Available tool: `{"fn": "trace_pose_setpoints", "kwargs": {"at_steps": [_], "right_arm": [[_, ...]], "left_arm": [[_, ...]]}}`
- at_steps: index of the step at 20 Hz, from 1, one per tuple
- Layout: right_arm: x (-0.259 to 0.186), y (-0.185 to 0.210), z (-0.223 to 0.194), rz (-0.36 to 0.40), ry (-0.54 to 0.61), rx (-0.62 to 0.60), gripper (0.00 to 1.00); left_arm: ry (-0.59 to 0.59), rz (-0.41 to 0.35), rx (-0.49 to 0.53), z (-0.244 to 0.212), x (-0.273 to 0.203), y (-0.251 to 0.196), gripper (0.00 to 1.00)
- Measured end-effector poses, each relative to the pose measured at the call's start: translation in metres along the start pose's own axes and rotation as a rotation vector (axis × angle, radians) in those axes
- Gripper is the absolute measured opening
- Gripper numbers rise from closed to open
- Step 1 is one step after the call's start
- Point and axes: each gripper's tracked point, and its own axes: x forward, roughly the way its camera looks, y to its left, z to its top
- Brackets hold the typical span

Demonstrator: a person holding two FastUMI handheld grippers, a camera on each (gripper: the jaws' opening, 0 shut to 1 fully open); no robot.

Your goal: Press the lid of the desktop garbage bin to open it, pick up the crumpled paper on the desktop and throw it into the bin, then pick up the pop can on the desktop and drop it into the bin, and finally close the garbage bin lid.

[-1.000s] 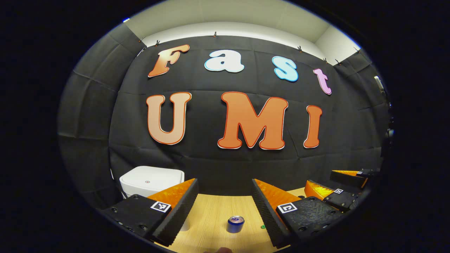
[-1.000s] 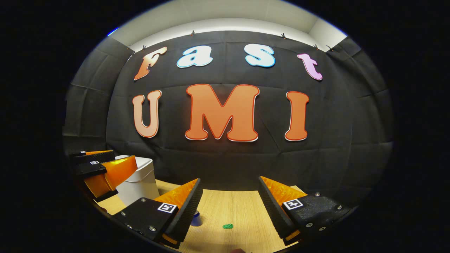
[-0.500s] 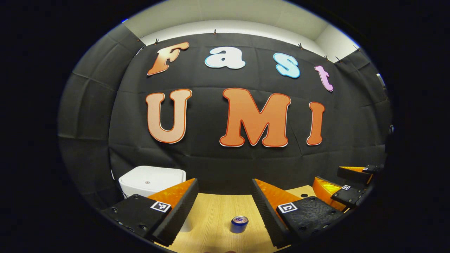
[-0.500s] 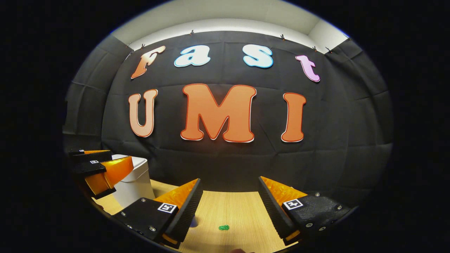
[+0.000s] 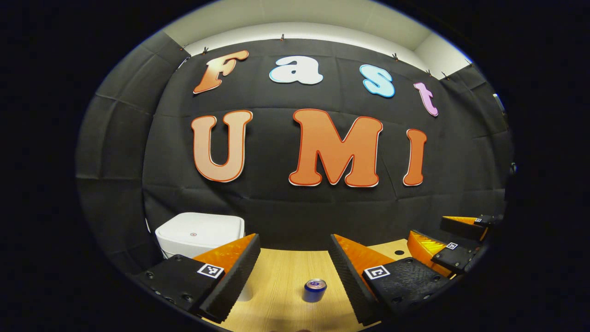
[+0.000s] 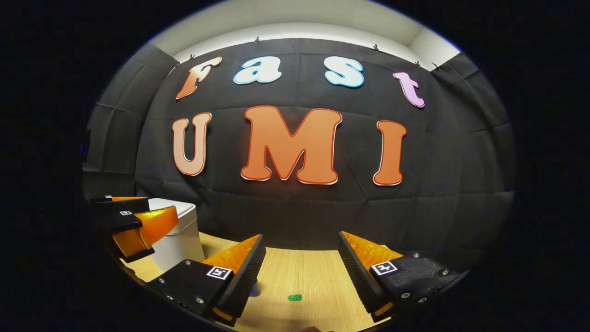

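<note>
The bin [image 5: 199, 236] stood at the back left of the desk [image 5: 286, 276], against the booth wall, with its lid [image 5: 196, 229] down flat, so the press that opens it was, by my judgement, not yet done. The can [image 5: 315, 290] stood upright on the wood nearer the front, well apart from the bin and in plain reach. A small green scrap [image 6: 295, 297] lay on the desk further right (whether this was the crumpled paper I could not tell; it was too small).

The left gripper [image 5: 294, 258] hung above the desk, level and facing the wall, its jaws spread wide and holding nothing; the can sat below and between its fingers, untouched. The right gripper [image 6: 302, 258] hung beside it in the same pose, also released and empty, with the green scrap below its gap. From the right gripper view the left gripper showed just in front of the bin, apart from it.

Both seemed placed high and back, ready for a first reach to the lid.
</note>
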Motion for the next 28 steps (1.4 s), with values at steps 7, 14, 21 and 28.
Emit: {"fn": "trace_pose_setpoints", "kwargs": {"at_steps": [7, 14, 21, 28], "right_arm": [[-0.003, -0.005, -0.005, -0.016, 0.019, 0.006, 0.94], [-0.006, -0.007, -0.008, -0.028, 0.026, 0.004, 0.94], [-0.008, -0.008, -0.011, -0.035, 0.034, 0.006, 0.94], [-0.009, -0.012, -0.016, -0.046, 0.042, 0.013, 0.94]], "left_arm": [[-0.014, 0.015, 0.018, 0.001, -0.004, 0.001, 0.94], [0.000, 0.030, 0.021, 0.000, 0.002, 0.019, 0.93], [0.125, 0.225, -0.148, -0.014, 0.049, 0.155, 0.56], [0.244, 0.167, -0.157, -0.042, 0.093, 0.226, 0.00]]}}
